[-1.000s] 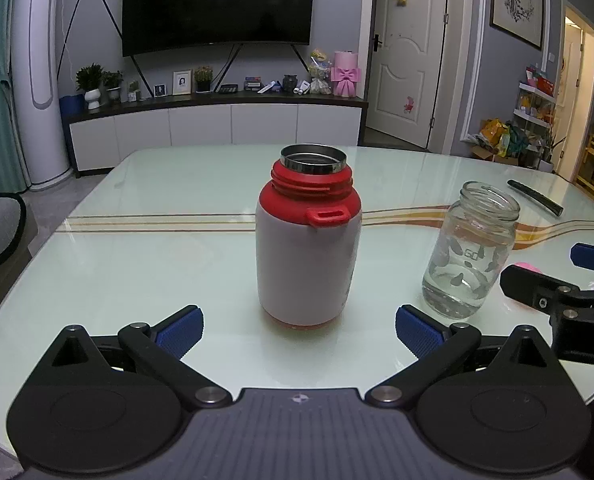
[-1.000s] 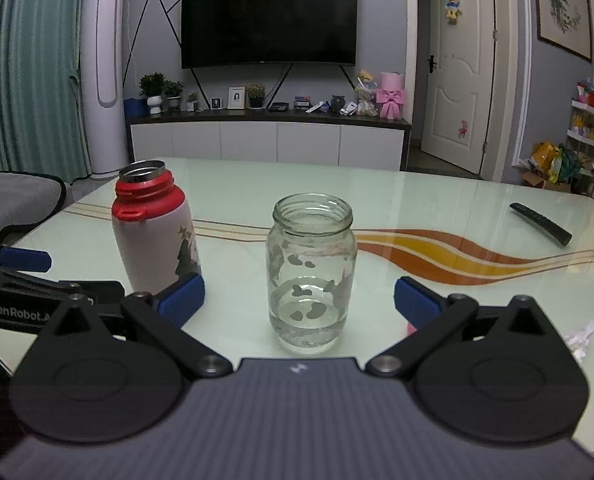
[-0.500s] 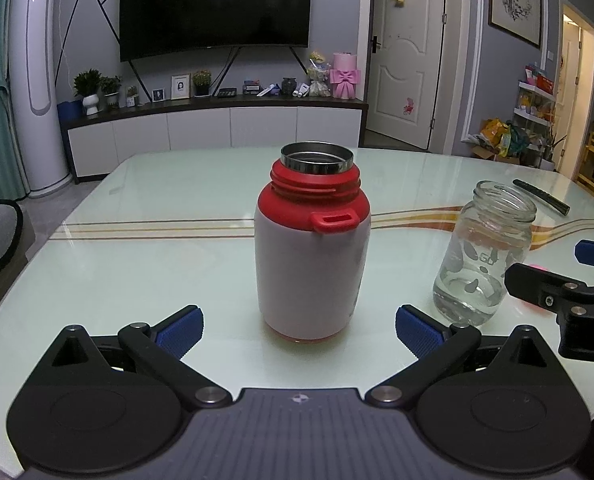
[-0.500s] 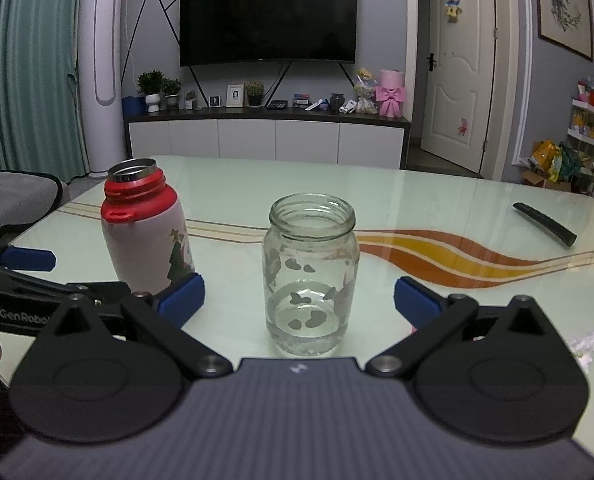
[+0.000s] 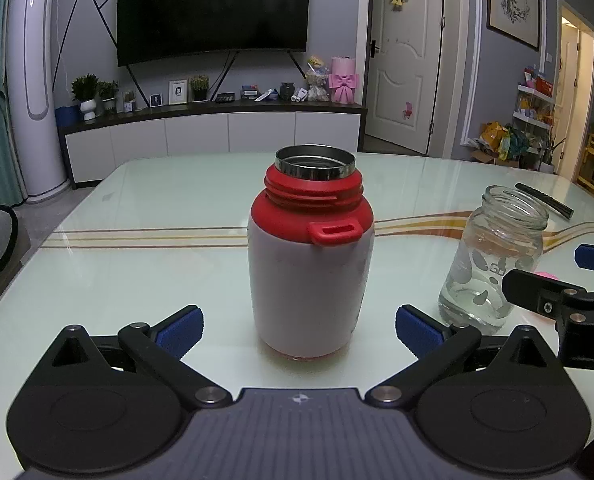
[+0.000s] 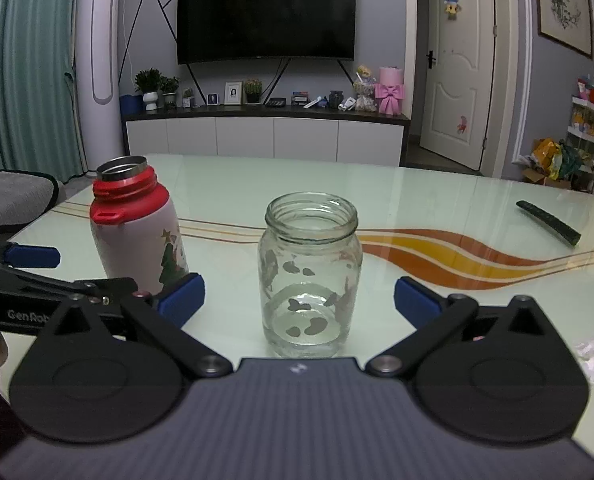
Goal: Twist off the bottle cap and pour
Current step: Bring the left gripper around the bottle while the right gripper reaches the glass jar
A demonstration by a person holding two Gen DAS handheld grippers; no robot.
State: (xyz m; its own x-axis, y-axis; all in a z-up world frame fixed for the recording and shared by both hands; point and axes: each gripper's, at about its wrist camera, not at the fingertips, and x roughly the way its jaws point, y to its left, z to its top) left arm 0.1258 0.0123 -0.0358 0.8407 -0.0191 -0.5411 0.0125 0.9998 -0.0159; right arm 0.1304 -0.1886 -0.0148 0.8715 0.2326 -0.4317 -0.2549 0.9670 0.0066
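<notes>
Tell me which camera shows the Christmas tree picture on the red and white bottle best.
The right wrist view: there the bottle stands left of the glass jar, its side with the tree picture turned to the camera. The left wrist view shows the bottle centred and closer, but only its plain white side.

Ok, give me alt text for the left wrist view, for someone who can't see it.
An uncapped red-and-white thermos bottle stands upright on a glass table, centred between the open blue-padded fingers of the left hand-held gripper, not touching them. To its right stands an open glass jar, with the right hand-held gripper at the right edge.
</notes>
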